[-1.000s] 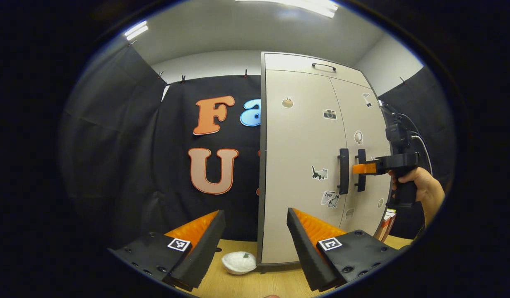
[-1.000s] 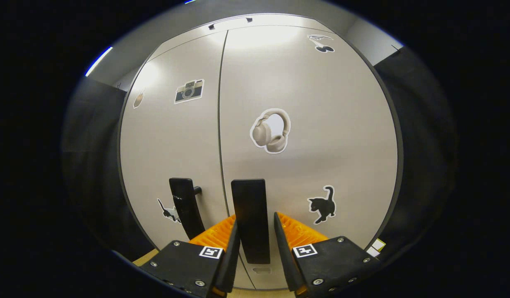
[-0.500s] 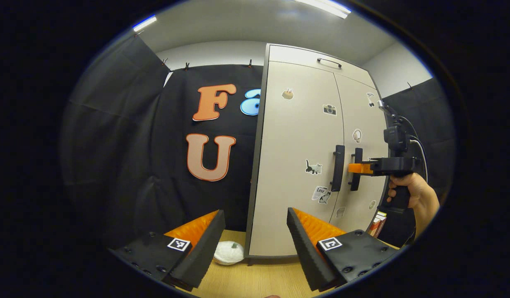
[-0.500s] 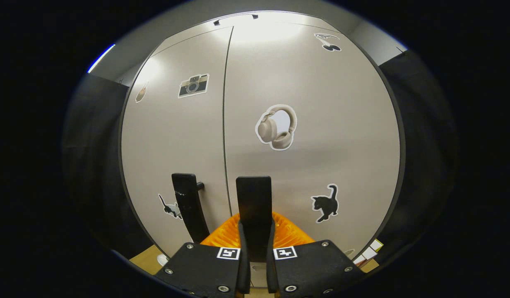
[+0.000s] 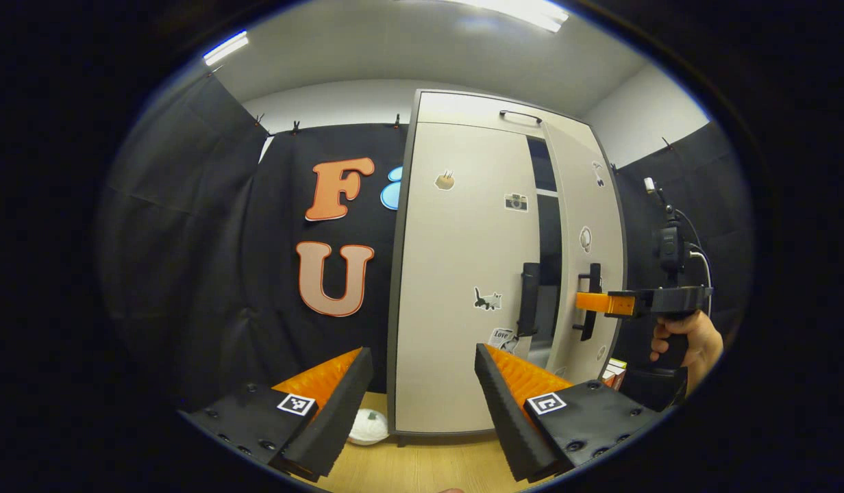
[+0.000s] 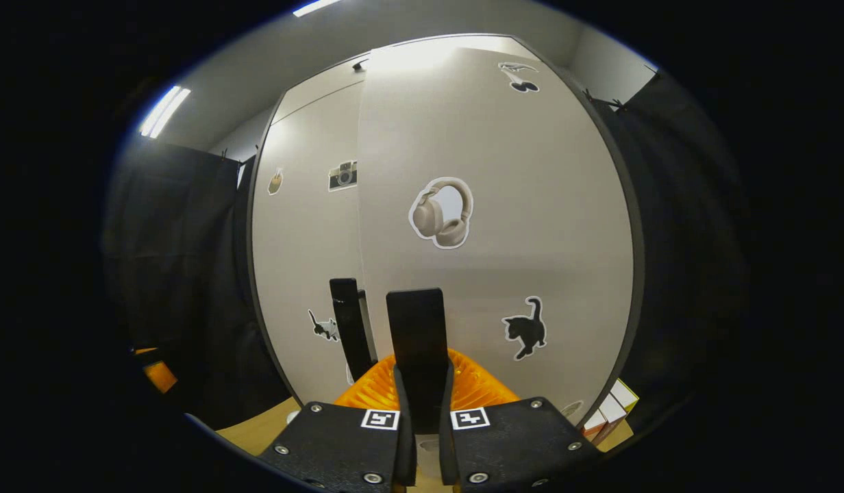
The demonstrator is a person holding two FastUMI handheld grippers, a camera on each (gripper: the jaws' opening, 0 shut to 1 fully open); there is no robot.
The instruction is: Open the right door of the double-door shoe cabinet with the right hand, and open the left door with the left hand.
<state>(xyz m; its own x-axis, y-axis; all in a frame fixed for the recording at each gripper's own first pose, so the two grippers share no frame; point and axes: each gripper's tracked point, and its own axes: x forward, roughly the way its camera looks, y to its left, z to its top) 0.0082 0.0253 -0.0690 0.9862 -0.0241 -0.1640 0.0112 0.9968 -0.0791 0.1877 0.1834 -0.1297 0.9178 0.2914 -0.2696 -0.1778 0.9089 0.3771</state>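
Right door (image 5: pixel 585 253) now ajar, right claw (image 6: pixel 422 411) on its handle (image 6: pixel 416 342).

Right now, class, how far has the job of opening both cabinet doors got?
Done: the right claw is clamped on the right door handle. In hand: the right door stands ajar, dark gap showing. Left: the left door is shut, its handle untouched, and the left claw is open, short of it.

Left gripper (image 5: pixel 418 390) gapes wide at six o'clock; right gripper (image 6: pixel 422 418), held by a hand (image 5: pixel 686 339) at three o'clock, is clamped tight.
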